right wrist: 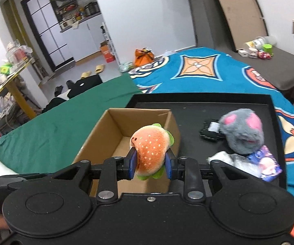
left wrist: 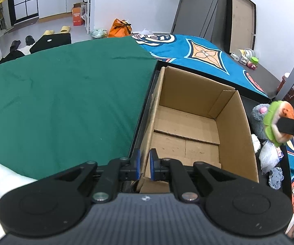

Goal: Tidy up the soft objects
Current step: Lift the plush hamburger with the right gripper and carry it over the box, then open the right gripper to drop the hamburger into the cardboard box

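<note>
Landmark: open brown cardboard box (left wrist: pixel 198 122), standing on the black tray (right wrist: pixel 198 110)

Left gripper (left wrist: pixel 145 166): blue-padded fingers closed on the box's near-left wall, one pad outside, one inside. Judged to be steadying the box.

Right gripper (right wrist: pixel 150 164): fingers clamped on the small orange plush hamburger with green lettuce trim (right wrist: pixel 150 153), squeezing it from both sides. The plush is held in the air at the box's right wall, near the rim; in the left wrist view it sits just outside that wall. Not yet inside the box.

Box interior: only bare cardboard floor and flaps visible in both views. No soft object inside as far as can be seen.

Right of the box, on the tray:
- grey plush mouse with pink ears (right wrist: pixel 241 131)
- crinkled clear plastic packet with a blue printed label (right wrist: pixel 267 163), touching the mouse's near side
- small black quilted item with a white tag (right wrist: pixel 210 131), between box and mouse
- small pale blue plush (left wrist: pixel 276 178), nearest the camera in the left view

Progress judgement: early. First item in transit, nothing deposited; at least four pieces left beside the box
</note>
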Available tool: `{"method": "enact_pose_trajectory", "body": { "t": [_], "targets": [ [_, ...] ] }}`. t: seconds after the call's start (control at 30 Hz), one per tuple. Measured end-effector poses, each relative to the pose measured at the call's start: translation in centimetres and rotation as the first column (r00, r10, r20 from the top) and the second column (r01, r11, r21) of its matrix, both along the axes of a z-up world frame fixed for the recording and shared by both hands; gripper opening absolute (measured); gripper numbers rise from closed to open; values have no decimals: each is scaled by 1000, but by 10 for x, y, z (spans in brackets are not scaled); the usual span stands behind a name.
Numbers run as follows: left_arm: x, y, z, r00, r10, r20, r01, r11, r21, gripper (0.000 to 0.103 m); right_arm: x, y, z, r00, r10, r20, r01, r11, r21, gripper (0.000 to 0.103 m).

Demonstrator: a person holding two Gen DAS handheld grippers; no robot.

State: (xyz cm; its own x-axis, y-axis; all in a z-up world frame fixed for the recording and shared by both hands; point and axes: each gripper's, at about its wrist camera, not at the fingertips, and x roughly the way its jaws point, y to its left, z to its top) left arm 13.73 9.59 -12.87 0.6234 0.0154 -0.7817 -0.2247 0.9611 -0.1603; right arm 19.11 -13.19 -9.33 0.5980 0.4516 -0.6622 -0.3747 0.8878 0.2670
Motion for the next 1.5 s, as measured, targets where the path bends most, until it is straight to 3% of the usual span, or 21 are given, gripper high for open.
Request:
{"method": "enact_pose_trajectory", "body": {
  "t": [0.37, 0.77, 0.9, 0.97, 1.1, 1.23, 1.33, 1.4, 1.5],
  "targets": [
    [-2, 7, -5, 1000, 9, 7, -9, 999, -38, 9, 3, 51, -11, 996, 84, -8, -84, 994, -66, 29],
    [-2, 16, -7, 1000, 10, 9, -9, 998, -70, 9, 9, 92, -10, 990, 143, 4, -142, 988, -63, 30],
    [-3, 17, -7, 1000, 9, 11, -8, 997, -79, 9, 12, 96, -11, 987, 158, -15, -159, 985, -65, 44],
    [-3, 18, -7, 1000, 8, 11, -7, 996, -86, 10, 11, 98, -11, 987, 163, -10, -163, 984, -75, 58],
    [-4, 17, -6, 1000, 0, 1, 0, 997, -81, 11, 6, 91, -12, 988, 157, -5, -156, 983, -98, 60],
    [-4, 14, -3, 1000, -5, -2, 5, 998, -64, 13, 0, 77, -12, 991, 132, -13, -133, 984, -116, 70],
    [-2, 11, -1, 1000, 4, -13, -5, 999, -35, 23, -4, 64, -10, 995, 102, 5, -100, 986, -137, 73],
    [-1, 6, 2, 1000, 4, -17, -4, 1000, 10, 47, -7, 53, -9, 997, 78, 9, -76, 988, -137, 76],
    [0, -6, 7, 1000, -18, -12, 19, 996, 84, 68, -8, 39, -11, 999, 38, 11, -37, 990, -136, 76]
  ]
}}
